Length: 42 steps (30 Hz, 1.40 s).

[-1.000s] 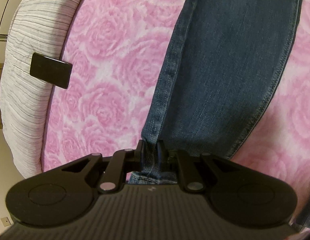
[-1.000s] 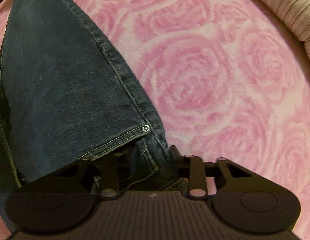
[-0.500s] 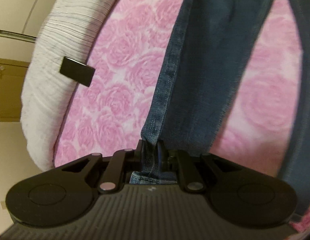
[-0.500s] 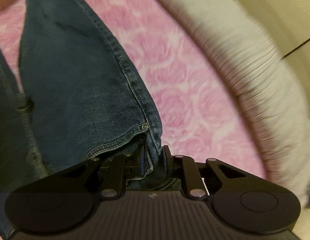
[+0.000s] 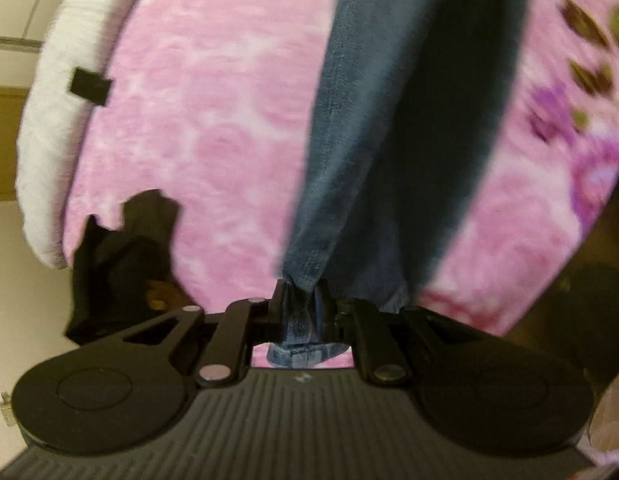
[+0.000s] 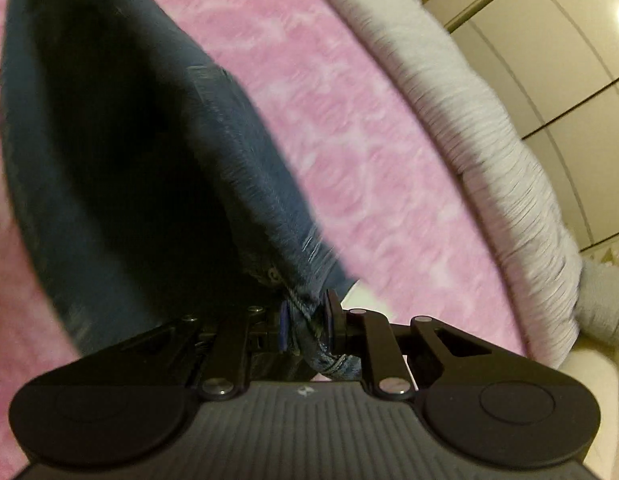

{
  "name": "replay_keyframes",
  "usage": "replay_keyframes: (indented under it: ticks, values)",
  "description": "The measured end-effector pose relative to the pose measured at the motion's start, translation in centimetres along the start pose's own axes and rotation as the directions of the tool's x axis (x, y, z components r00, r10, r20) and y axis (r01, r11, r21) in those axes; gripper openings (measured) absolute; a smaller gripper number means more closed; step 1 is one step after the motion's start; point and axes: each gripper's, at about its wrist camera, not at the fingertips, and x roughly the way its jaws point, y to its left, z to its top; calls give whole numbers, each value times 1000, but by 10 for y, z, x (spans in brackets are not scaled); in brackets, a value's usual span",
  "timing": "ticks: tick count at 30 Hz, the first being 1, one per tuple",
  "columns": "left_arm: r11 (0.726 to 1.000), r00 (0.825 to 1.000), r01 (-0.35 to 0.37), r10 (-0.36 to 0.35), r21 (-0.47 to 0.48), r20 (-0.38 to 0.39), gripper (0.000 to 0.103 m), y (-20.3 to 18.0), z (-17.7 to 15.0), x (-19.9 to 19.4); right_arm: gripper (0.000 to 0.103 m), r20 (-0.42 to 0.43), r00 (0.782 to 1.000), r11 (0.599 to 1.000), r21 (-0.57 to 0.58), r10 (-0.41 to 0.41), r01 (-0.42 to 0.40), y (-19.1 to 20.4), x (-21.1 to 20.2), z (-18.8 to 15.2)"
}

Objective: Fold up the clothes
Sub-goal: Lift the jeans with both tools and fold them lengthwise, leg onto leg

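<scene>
Both tongs clench the jeans (image 5: 349, 160) above a pink rose-print bed (image 5: 197, 140): the left tongs (image 5: 300, 308) pinch a hem corner, the right tongs (image 6: 305, 320) a riveted corner by the waistband, after closing a little further on it. From each grip the denim's long axis runs toward twelve o'clock, hanging slack, so the coming fold likely needs both hands travelling together.
</scene>
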Motion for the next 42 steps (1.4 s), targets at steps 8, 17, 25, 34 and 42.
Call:
replay_keyframes:
  ticks: [8, 17, 25, 34, 42]
  values:
    - [999, 999, -47, 47, 11, -14, 10, -41, -6, 27, 24, -83, 996, 991, -130, 17, -28, 56, 15, -20]
    - [997, 997, -71, 71, -31, 6, 10, -26, -17, 39, 55, -93, 992, 960, -273, -88, 59, 91, 28, -22]
    - [991, 992, -126, 127, -35, 23, 10, -6, -20, 38, 6, -116, 992, 901, -433, -48, -7, 99, 51, -19]
    - [985, 986, -162, 163, -58, 19, 10, -13, -30, 20, 5, -105, 988, 961, -265, -115, 84, 81, 4, -16]
    - [991, 991, -129, 128, -42, -32, 10, -40, -22, 46, 10, -211, 977, 974, -227, -42, -7, 107, 32, -24]
